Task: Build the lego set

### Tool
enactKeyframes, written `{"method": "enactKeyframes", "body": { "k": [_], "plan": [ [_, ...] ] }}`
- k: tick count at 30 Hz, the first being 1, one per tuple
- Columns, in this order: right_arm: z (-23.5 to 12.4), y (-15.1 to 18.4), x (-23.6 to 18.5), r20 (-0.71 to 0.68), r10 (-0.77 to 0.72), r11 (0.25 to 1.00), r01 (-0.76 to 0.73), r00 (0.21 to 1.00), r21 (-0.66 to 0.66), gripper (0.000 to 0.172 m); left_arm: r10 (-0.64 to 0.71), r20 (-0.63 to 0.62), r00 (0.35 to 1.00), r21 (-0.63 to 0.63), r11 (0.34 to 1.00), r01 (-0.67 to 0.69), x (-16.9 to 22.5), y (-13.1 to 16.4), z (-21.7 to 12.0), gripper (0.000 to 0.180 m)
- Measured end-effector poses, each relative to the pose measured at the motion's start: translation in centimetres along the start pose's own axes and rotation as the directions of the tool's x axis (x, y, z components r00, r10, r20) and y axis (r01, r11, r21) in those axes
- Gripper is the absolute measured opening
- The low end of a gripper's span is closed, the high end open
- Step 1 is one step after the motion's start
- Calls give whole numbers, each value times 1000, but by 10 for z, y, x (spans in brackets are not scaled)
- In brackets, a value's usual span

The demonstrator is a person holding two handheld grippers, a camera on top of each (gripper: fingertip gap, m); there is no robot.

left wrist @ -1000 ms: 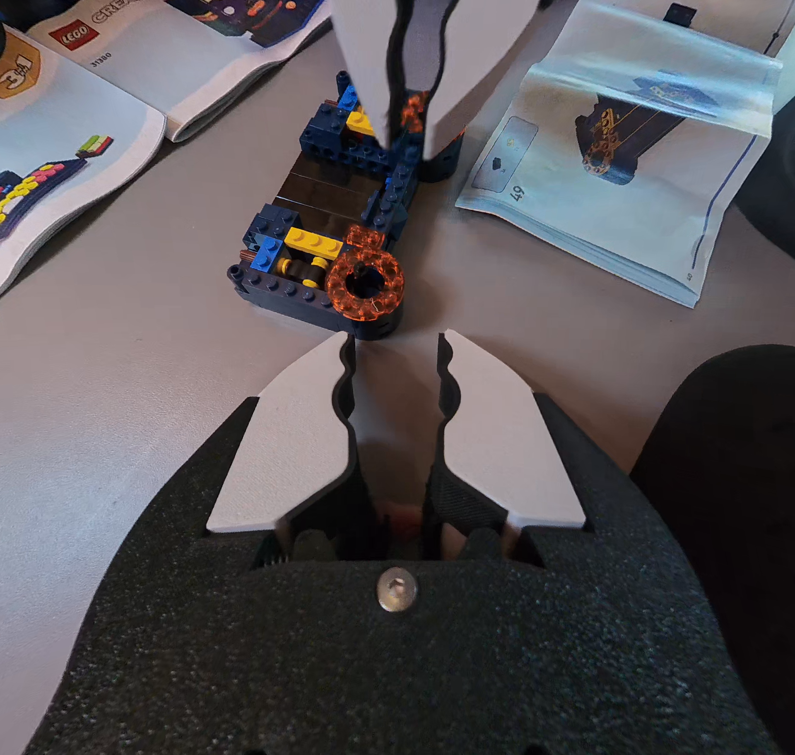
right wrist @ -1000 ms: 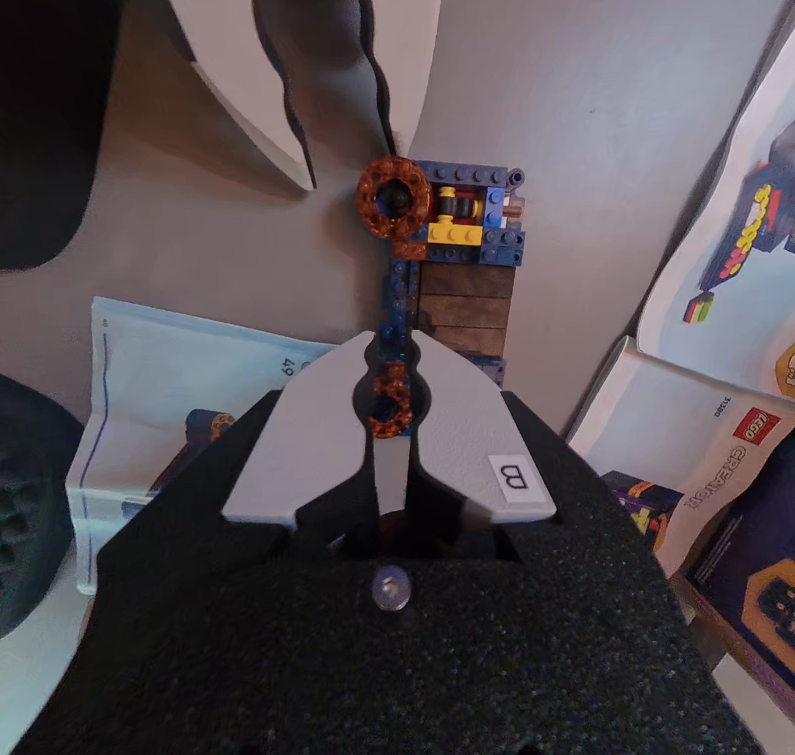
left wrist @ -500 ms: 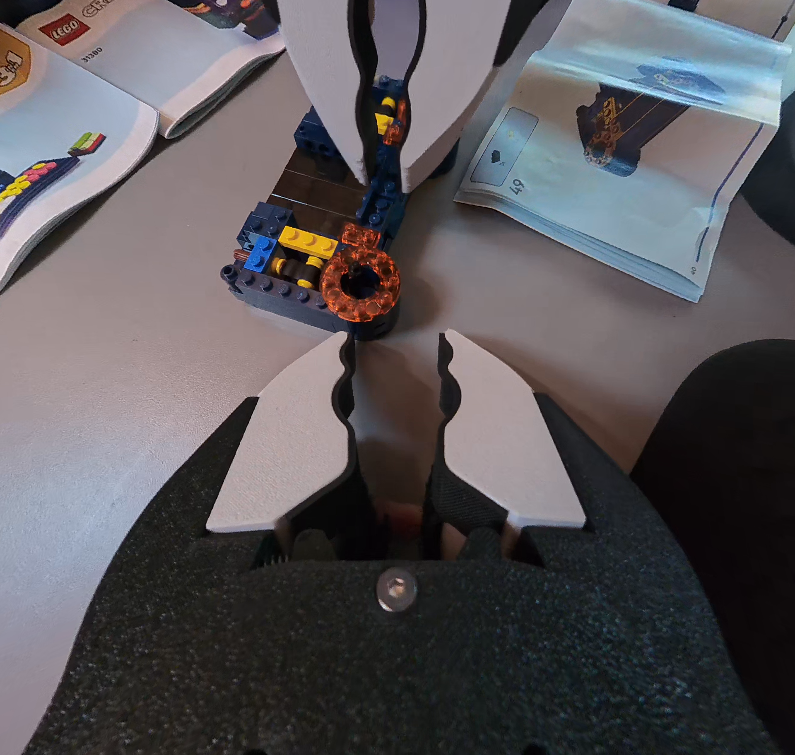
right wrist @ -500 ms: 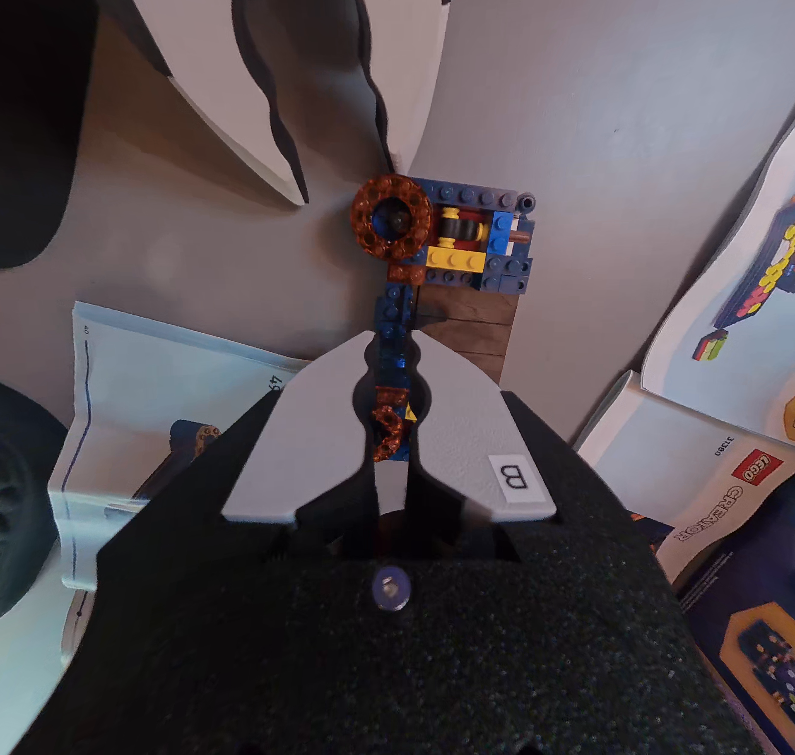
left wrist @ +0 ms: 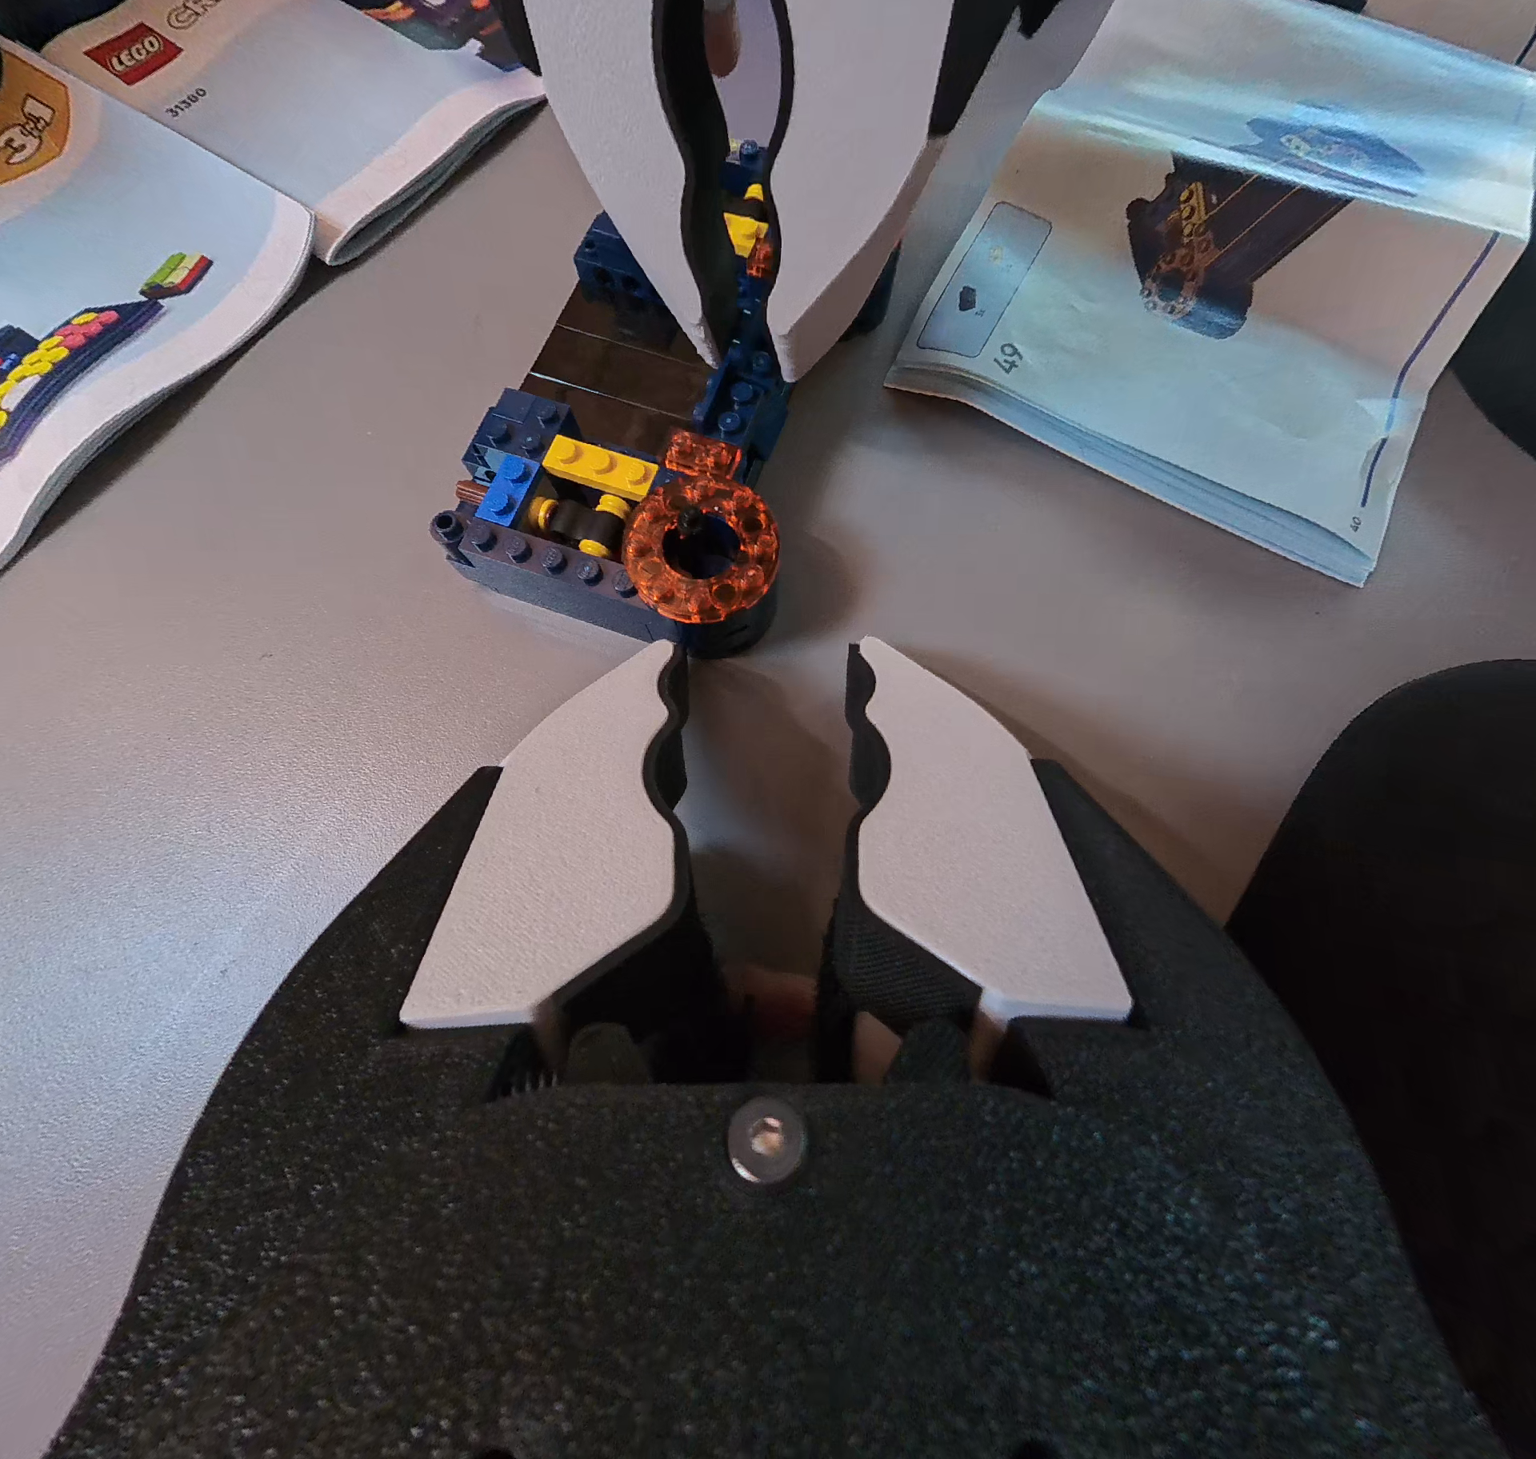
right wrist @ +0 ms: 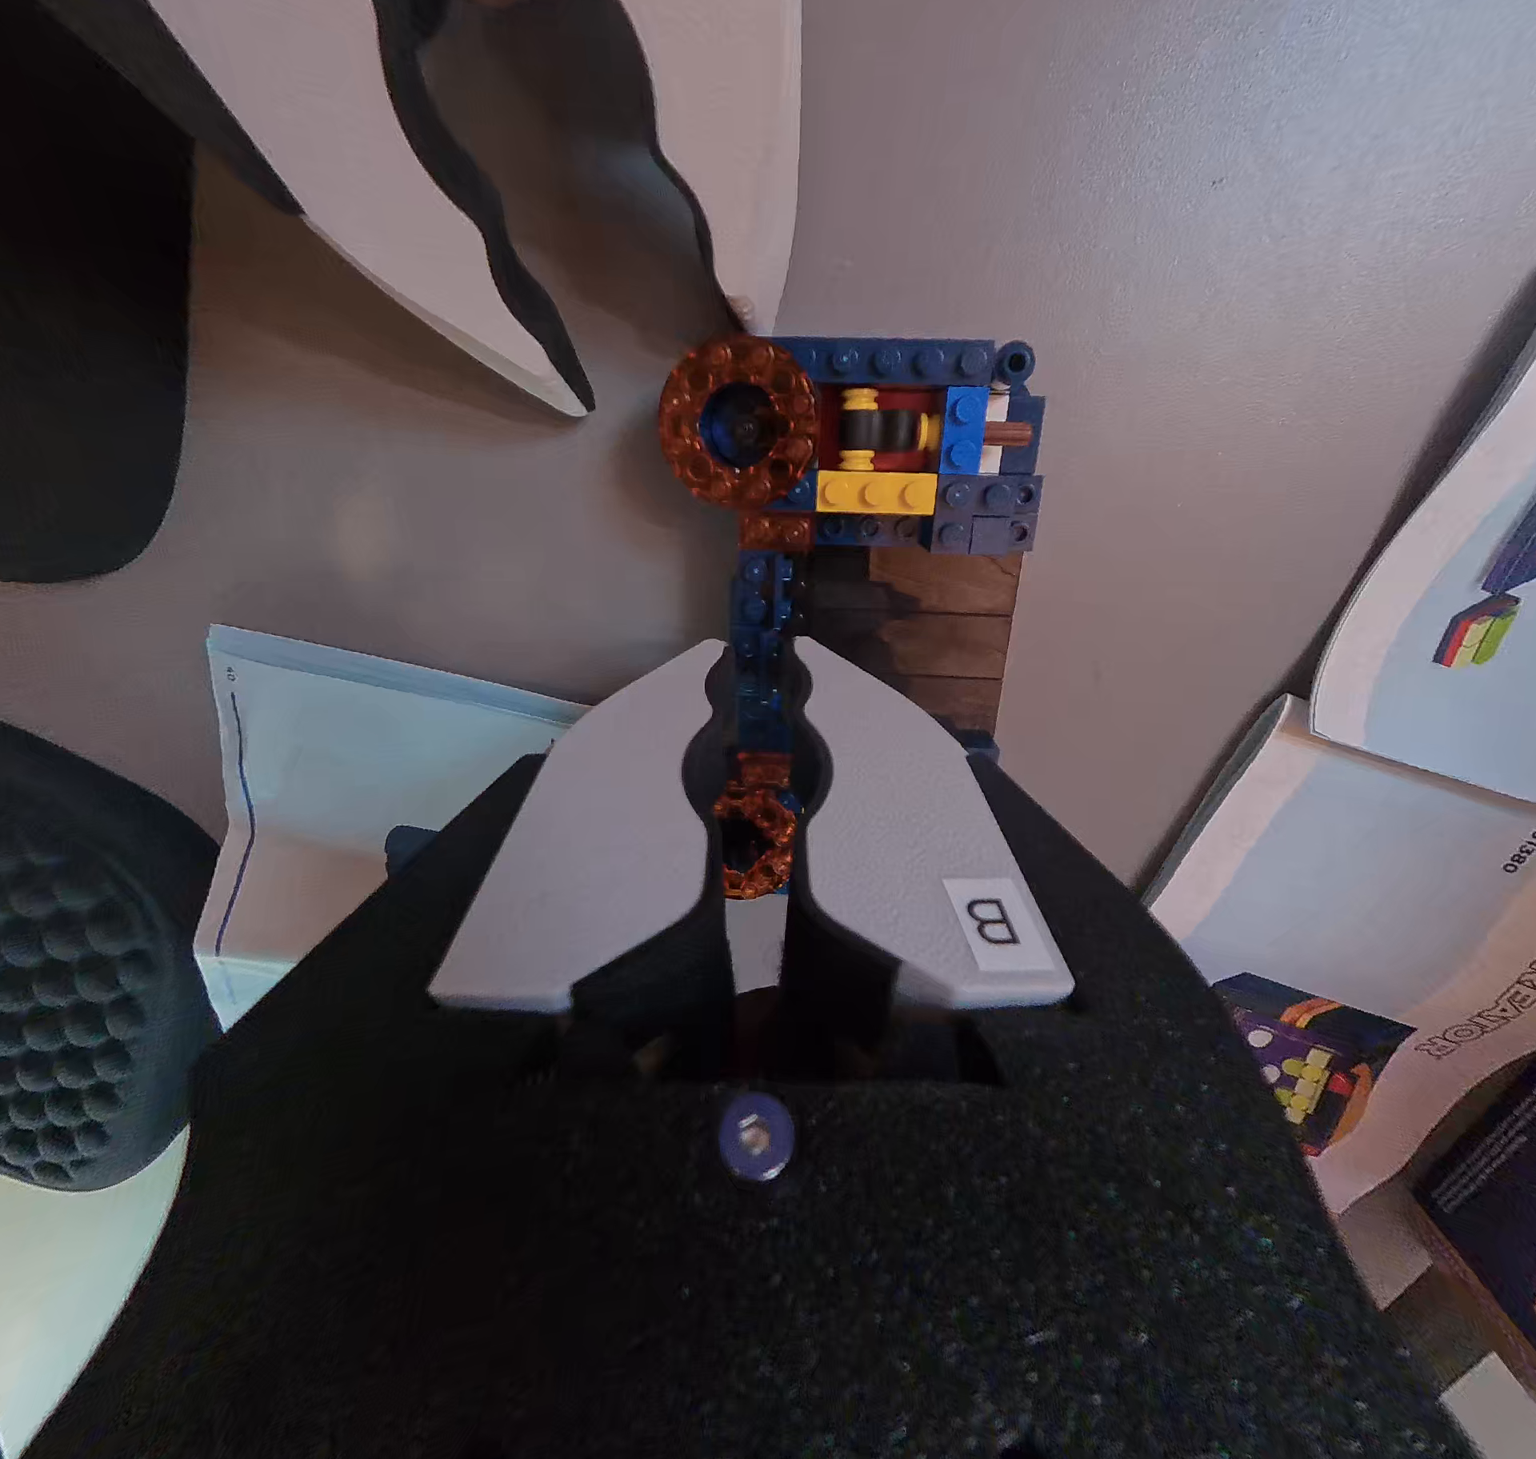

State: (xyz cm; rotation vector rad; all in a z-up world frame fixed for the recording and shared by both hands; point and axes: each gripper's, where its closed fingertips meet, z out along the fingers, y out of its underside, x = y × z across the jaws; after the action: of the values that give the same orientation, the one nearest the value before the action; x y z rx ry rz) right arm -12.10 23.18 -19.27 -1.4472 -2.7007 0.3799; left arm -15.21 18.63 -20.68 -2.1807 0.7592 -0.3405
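Right claw (right wrist: 758, 654) further along studded brick model's (left wrist: 615, 497) dark-blue wall

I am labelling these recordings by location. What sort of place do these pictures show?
Probably a hobby or work desk for toy-brick building: a plain grey tabletop, open paper instruction booklets and a half-built dark-blue brick model with an orange transparent ring.

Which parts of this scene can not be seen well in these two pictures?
- Far end of the brick model: in the left wrist view, the right gripper covers it.
- Second orange ring: in the right wrist view, mostly hidden between that gripper's fingers.
- Open booklet: glare blurs the page and the frame cuts its top.
- Dark bumpy object: cut off by the left edge; I cannot tell what it is.
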Motion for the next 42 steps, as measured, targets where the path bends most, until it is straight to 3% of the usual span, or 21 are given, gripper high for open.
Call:
{"method": "enactKeyframes", "body": {
  "k": [6,14,28,37,40,42],
  "plan": [
    [1,0,-1,90,54,999,-53,994,-8,9,3,0,1000,0,1000,-3,0,0,0,36],
    [3,1,-4,412,211,977,-196,887,-81,10,3,-2,1000,0,1000,-3,0,0,0,37],
    [4,1,-8,573,241,966,-138,783,-219,10,6,5,1000,-1,1000,-6,0,0,0,38],
    [0,0,-4,504,148,988,-109,851,-105,26,14,-15,1000,-18,1000,-14,3,2,1,36],
    [-6,1,-2,396,118,993,-107,910,-50,34,13,-17,1000,-18,1000,-13,3,2,1,36],
    [-11,0,6,239,105,993,-114,965,23,33,14,-18,1000,-18,1000,-14,3,2,1,36]
  ]
}}
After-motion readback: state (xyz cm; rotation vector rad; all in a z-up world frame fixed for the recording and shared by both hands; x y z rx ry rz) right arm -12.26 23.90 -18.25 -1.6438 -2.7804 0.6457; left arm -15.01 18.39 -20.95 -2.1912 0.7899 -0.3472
